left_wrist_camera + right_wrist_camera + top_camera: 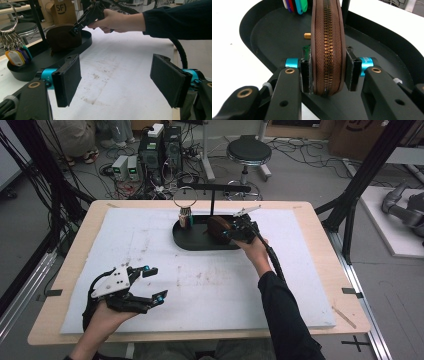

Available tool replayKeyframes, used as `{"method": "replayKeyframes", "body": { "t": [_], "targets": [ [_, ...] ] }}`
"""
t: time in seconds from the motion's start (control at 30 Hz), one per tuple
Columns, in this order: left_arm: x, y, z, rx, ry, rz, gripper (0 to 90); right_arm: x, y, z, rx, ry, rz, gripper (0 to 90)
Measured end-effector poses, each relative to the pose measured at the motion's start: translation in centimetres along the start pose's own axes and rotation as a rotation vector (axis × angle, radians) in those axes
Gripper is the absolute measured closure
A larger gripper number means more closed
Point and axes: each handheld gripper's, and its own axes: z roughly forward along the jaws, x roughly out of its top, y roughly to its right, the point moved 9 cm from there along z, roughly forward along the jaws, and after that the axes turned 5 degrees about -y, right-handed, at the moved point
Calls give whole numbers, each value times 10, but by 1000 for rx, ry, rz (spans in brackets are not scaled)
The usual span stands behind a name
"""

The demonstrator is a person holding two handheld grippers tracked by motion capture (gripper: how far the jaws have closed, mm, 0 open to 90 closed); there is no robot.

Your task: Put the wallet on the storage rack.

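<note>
So the right claw point(328, 72) is clamped on a round brown zippered pouch point(327, 50), one pad flat against each side with the zipper seam facing straight out between them. The pouch stands on edge over the black oval tray point(192, 241) at the far middle of the bench point(65, 270). My guess is it's light and a bit squishy, leather-ish sides with a stiffer zipper rim, so pinching across the flat faces like this looks like the sane place to hold it; grabbing the zipper edge would probably let it roll out. Behind it on the tray there's a bunch of keys with colored tags point(16, 56) hanging off a ring, plus a small tan bit point(307, 35) lying loose, can't tell what it is. The left claw point(153, 282) sits wide open with nothing in it, hovering over the white mat point(210, 285) near the front left, well apart from the tray.
</note>
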Motion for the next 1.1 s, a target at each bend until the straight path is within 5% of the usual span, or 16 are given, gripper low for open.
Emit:
{"method": "replayKeyframes", "body": {
  "t": [0.17, 0.53, 0.93, 1.1],
  "targets": [
    [-1, 0, 1, -3, -4, 0, 247, -1, -2, 1, -16, -17, -21, 640],
    [-2, 0, 1, -7, -5, 1, 247, -1, 8, -5, -97, -23, -24, 449],
    [5, -8, 3, 6, 6, 7, 247, 2, 5, -65, -36, 80, -5, 375],
    [11, -16, 9, 11, 9, 7, 247, -4, -7, -96, -16, 149, -49, 378]
  ]
}}
